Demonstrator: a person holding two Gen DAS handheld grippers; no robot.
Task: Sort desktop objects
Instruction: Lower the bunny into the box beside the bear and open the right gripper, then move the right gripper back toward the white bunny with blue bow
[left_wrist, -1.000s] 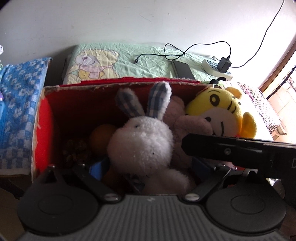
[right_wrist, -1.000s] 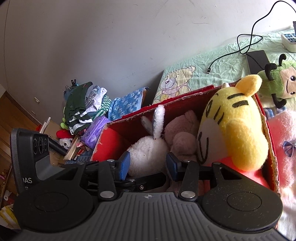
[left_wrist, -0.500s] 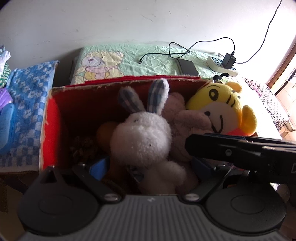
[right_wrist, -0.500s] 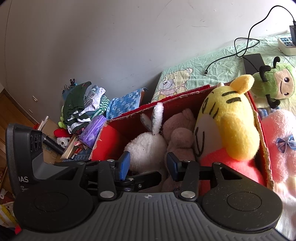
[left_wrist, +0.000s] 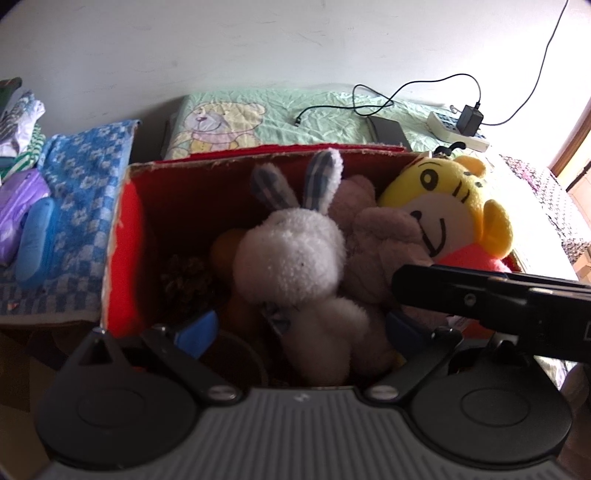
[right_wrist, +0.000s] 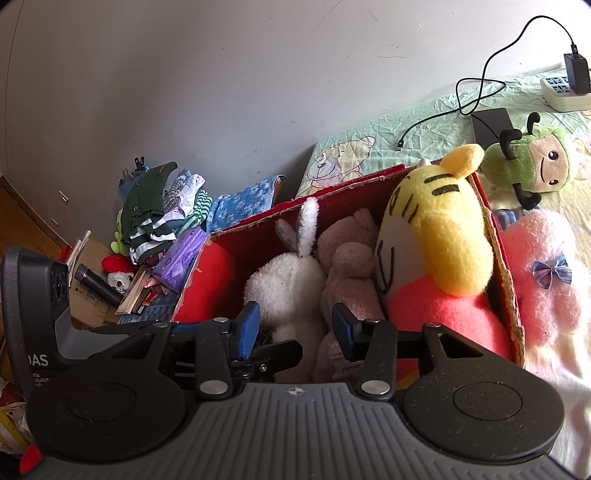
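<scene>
While I hover over the red box (left_wrist: 129, 229), my left hand-held gripper (left_wrist: 301, 326) is spread wide around the white rabbit (left_wrist: 291, 258) inside. My right hand-held gripper (right_wrist: 295, 326), also released, hangs beside it, crossing the left view near the yellow tiger (right_wrist: 436, 229).

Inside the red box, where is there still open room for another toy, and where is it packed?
Open room lies at the left end of the red box, between its left wall and the white rabbit, though a pinecone and an orange ball sit low there. The right half is packed: pink bear and yellow tiger.
</scene>
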